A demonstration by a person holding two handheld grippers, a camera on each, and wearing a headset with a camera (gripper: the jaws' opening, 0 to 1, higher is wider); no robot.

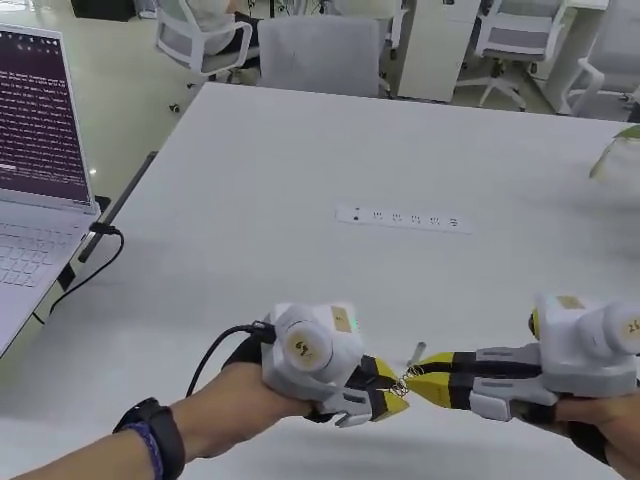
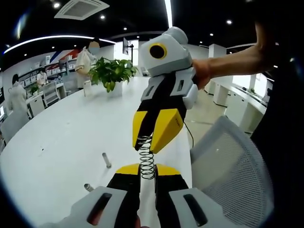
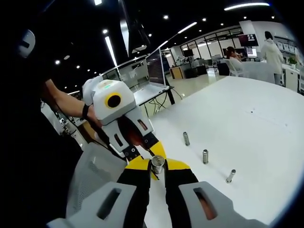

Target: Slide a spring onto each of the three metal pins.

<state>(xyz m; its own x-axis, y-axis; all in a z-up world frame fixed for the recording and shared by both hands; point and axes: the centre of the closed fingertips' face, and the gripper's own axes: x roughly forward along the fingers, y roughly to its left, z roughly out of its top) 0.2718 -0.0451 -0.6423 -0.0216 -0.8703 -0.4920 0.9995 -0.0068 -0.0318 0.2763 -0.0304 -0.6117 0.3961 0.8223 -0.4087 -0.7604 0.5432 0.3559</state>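
1. The left gripper (image 2: pixel 147 172) has narrow jaws pinching the spring (image 2: pixel 146 154) at 1 end.
2. The right gripper (image 3: pixel 158 168) jaws seem to pinch its other end.
3. Let 1 gripper go, then aim the spring's hole at a pin (image 3: pixel 205 156) beyond the jaws.

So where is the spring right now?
The spring is pinched between the tips of the left hand-held gripper and the right hand-held gripper, above the near part of the table, close to the pins.
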